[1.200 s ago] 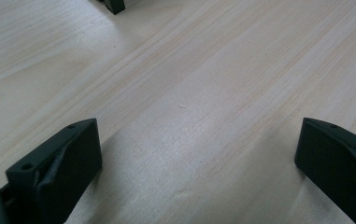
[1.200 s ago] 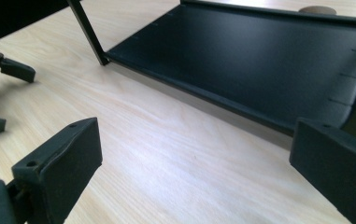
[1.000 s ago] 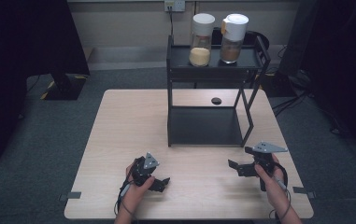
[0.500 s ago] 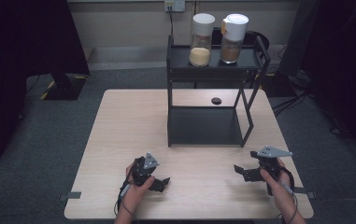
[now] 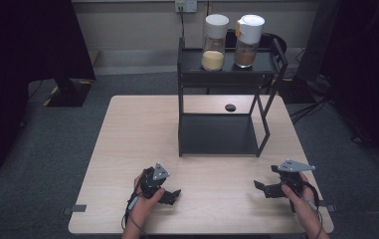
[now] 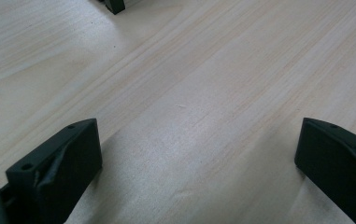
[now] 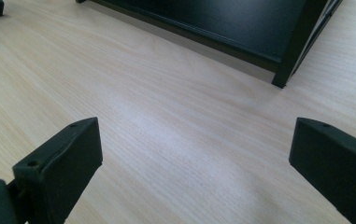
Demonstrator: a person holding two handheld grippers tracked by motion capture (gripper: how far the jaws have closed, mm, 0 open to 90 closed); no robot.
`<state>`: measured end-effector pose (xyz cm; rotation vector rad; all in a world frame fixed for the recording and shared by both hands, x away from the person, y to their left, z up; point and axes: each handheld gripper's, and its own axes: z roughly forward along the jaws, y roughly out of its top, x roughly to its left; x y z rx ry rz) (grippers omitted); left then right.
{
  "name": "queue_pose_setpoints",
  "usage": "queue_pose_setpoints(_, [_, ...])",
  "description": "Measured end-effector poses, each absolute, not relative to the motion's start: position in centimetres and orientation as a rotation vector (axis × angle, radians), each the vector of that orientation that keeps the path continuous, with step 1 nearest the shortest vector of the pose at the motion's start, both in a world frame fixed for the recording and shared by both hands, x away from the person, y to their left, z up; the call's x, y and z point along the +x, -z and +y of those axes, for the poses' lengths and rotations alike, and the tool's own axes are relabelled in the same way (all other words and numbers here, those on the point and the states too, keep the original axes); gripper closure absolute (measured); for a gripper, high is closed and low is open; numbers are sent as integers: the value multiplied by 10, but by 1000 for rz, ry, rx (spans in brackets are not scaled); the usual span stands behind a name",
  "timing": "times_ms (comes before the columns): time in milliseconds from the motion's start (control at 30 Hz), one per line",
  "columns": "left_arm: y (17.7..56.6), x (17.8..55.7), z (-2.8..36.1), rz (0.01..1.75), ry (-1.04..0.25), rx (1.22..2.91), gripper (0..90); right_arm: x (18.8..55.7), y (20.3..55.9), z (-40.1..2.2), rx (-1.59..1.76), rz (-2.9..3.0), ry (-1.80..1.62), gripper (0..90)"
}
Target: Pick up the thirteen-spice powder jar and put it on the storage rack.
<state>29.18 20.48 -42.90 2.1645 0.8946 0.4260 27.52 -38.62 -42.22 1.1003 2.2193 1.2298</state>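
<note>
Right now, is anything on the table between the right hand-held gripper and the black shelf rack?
Nothing visible. Bare table top lies between the right hand-held gripper and the black shelf rack; its jaws stand open. The two jars sit up on the rack's top shelf.

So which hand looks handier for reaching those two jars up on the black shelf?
Probably the right. The right gripper lies nearer the rack's side, more in line with the jars on top. The left gripper rests farther left. Both stand open and empty.

Black two-tier rack [image 5: 222, 134] standing upright at the back of the desk.
Two white-lidded jars [image 5: 215, 36] on its top shelf; bottom shelf bare.
</note>
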Motion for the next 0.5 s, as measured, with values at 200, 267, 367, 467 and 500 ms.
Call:
queue_pose_setpoints(200, [429,292,205,895,-426,2164,0,272,423,-391,1106,2221,-1212,18])
queue_pose_setpoints(267, [429,292,205,895,-426,2164,0,271,424,-393,1109,2221,-1206,18])
queue_pose_setpoints(367, [429,292,205,894,-426,2165,0,270,424,-395,1109,2226,-1199,18])
queue_pose_setpoints(467, [429,292,205,894,-426,2164,0,269,424,-397,1110,2230,-1192,18])
queue_pose_setpoints(500, [429,292,205,894,-426,2165,0,268,424,-398,1110,2230,-1192,18])
